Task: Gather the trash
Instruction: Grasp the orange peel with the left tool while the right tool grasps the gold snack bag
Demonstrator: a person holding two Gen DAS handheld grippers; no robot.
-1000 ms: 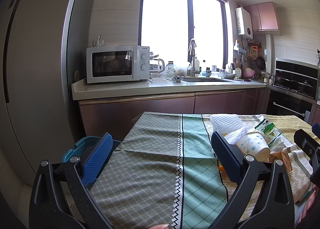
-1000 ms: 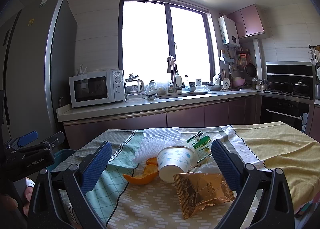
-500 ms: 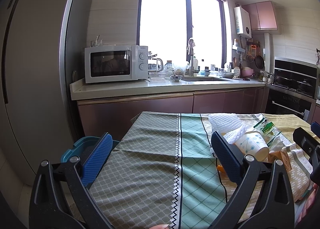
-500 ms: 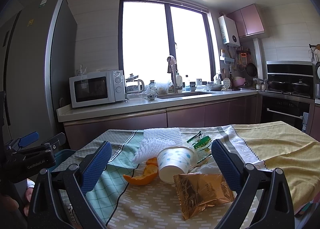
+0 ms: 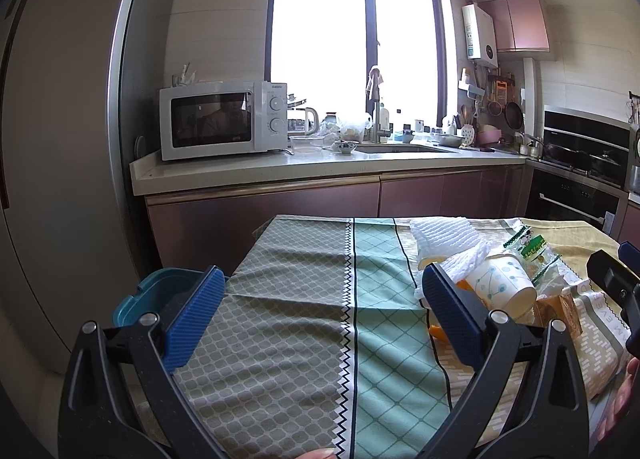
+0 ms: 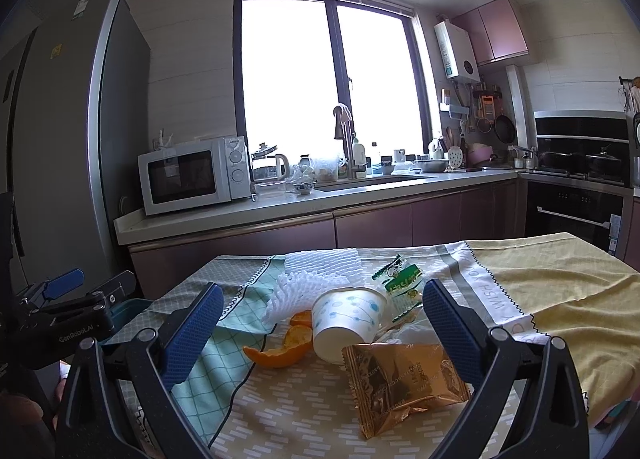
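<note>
Left wrist view: at the far left a tall grey fridge (image 5: pixel 60 139) fills the wall, and low beside it a teal bin (image 5: pixel 160 291) sits just off the left edge of the surface (image 5: pixel 288 299), which is covered by a patterned cloth in grey, green and yellow bands. The left gripper (image 5: pixel 320 299) hangs over the grey and green bands with its jaws wide and nothing between them. Beyond, a white microwave (image 5: pixel 224 125) stands on the far counter under a bright window. To the right the trash lies in a loose heap: white foam netting (image 5: pixel 448 237), a tipped paper cup (image 5: pixel 500 287) with its mouth facing near, and a green snack wrapper (image 5: pixel 534 253) behind it. The tip of the right gripper shows at the right edge.

From the right wrist view, the left gripper's black body (image 6: pixel 68 319) sits at the far left, above the bin. The right gripper (image 6: pixel 324 323) is held near the heap, jaws spread wide and holding nothing. Between its blue pads, left to right, lie an orange peel (image 6: pixel 280 351) on the cloth, the cup (image 6: pixel 348 319) on its side touching the peel's right end, and a gold foil packet (image 6: pixel 404 383) nearest of all, just in front of the cup. The foam netting (image 6: pixel 308 279) sits farther back to the left, and the green wrapper (image 6: pixel 400 279) farther back to the right. The yellow part of the cloth (image 6: pixel 540 279) spreads away on the right.
</note>
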